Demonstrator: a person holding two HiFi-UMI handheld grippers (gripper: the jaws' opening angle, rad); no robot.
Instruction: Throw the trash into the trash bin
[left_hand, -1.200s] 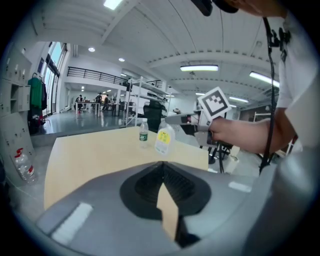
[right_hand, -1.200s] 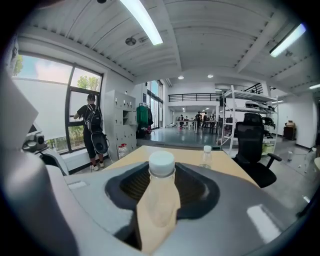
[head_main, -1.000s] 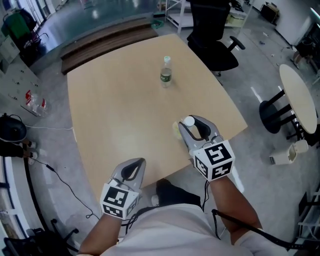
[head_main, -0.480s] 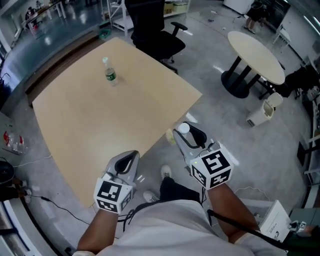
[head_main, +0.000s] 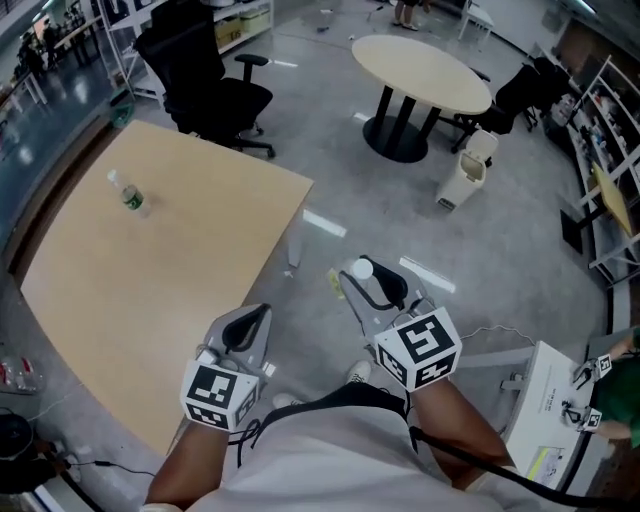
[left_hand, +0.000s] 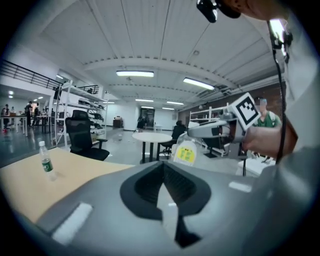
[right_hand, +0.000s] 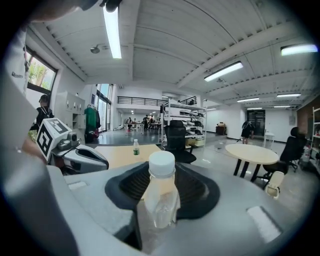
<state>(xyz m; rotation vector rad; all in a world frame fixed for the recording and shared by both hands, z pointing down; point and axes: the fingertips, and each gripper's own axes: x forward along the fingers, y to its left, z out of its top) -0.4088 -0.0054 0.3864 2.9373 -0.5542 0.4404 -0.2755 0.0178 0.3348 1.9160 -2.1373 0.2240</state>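
Note:
My right gripper (head_main: 366, 288) is shut on a clear plastic bottle (head_main: 358, 274) with a white cap and a yellow label, held over the grey floor just off the table's corner. In the right gripper view the bottle (right_hand: 160, 195) stands upright between the jaws. My left gripper (head_main: 246, 326) is shut on nothing, near the table's edge, and its own view shows the held bottle (left_hand: 185, 152) off to its right. A small white trash bin (head_main: 461, 180) stands on the floor beside a round table (head_main: 420, 72), some way ahead of both grippers.
A second bottle (head_main: 130, 193) with a green label stands on the wooden table (head_main: 150, 270) at the left. A black office chair (head_main: 205, 75) sits behind that table. A white box (head_main: 545, 415) lies on the floor at the right, with shelving (head_main: 600, 180) beyond.
The view has swung right, away from the wooden table. Both grippers moved off the tabletop to above the floor, the right one still holding the bottle. The bin came into view.

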